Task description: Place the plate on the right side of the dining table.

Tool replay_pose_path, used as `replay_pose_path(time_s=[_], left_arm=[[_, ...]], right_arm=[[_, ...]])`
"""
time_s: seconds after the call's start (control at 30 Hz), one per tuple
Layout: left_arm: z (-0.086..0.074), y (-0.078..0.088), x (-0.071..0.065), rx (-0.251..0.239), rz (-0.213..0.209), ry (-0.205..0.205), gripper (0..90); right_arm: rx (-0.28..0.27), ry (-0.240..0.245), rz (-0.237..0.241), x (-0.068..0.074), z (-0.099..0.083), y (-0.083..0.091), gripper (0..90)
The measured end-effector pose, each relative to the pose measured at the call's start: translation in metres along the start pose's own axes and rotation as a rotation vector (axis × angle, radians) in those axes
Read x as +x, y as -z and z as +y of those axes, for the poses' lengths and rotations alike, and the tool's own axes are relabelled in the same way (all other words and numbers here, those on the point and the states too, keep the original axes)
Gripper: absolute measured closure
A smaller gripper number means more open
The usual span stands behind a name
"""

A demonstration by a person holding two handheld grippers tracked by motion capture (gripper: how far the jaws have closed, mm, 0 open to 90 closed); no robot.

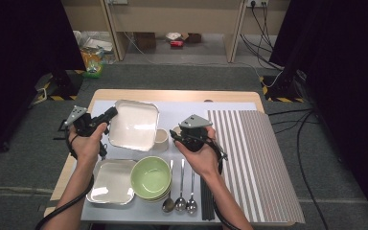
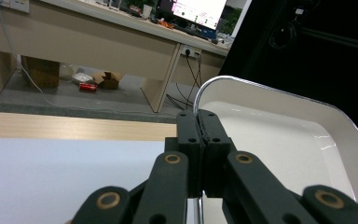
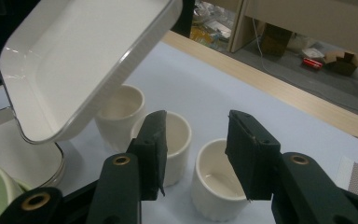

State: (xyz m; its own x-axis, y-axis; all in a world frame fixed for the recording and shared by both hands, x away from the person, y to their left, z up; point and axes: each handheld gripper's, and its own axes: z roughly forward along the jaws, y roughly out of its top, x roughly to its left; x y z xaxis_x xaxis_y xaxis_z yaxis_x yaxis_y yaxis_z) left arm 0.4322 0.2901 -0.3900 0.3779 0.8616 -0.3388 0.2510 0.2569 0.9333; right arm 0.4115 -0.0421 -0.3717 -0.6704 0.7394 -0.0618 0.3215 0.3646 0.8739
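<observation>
Two sets of fingers differ: the left gripper [image 1: 109, 113] is clenched on the rim of the square white plate [image 1: 134, 125], holding it tilted above the worktop [image 1: 187, 111]. The right gripper [image 3: 193, 154] stands released over three white cups [image 3: 214, 186], which lie directly below and ahead of its fingers.

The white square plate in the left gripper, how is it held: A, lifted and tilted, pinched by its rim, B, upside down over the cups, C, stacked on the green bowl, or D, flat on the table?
A: the left gripper is shut on the rim of the white square plate, which hangs tilted above the white cups.
</observation>
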Motion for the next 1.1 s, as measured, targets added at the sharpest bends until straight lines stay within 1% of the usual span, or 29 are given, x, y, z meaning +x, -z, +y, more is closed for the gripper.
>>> replay_pose_path(time_s=[0.1,0.33,0.37,0.43,0.6,0.63,0.77,0.83,0.97,1.1], left_arm=[[0.0,-0.004,-0.004,-0.003,-0.003,-0.011,88.8],[0.0,-0.01,-0.007,-0.004,-0.002,-0.024,88.8],[0.001,-0.011,-0.008,-0.005,-0.001,-0.026,88.8],[0.001,-0.012,-0.01,-0.005,-0.003,-0.033,88.8],[0.001,-0.016,-0.014,-0.007,0.0,-0.043,88.8],[0.001,-0.017,-0.014,-0.009,0.002,-0.044,88.8],[0.0,-0.019,-0.017,-0.009,0.0,-0.046,88.8],[0.0,-0.02,-0.018,-0.01,-0.001,-0.049,88.8],[0.0,-0.022,-0.022,-0.016,-0.007,-0.053,88.8],[0.0,-0.022,-0.026,-0.029,-0.017,-0.054,88.8]], right_arm=[[-0.011,0.005,0.006,0.002,0.003,-0.002,58.3],[-0.014,0.002,0.006,0.003,0.005,-0.002,58.4],[-0.023,-0.001,0.01,0.003,0.008,-0.003,58.3],[-0.023,-0.005,0.009,0.004,0.008,-0.003,58.3],[-0.037,-0.002,0.015,0.005,0.015,-0.004,58.3],[-0.047,-0.009,0.02,0.006,0.017,-0.004,58.3],[-0.047,-0.01,0.02,0.005,0.019,-0.005,58.3],[-0.049,-0.025,0.019,0.005,0.019,-0.007,58.3],[-0.052,-0.03,0.017,0.005,0.022,-0.011,58.3],[-0.046,-0.048,0.01,0.006,0.023,-0.014,58.4]])
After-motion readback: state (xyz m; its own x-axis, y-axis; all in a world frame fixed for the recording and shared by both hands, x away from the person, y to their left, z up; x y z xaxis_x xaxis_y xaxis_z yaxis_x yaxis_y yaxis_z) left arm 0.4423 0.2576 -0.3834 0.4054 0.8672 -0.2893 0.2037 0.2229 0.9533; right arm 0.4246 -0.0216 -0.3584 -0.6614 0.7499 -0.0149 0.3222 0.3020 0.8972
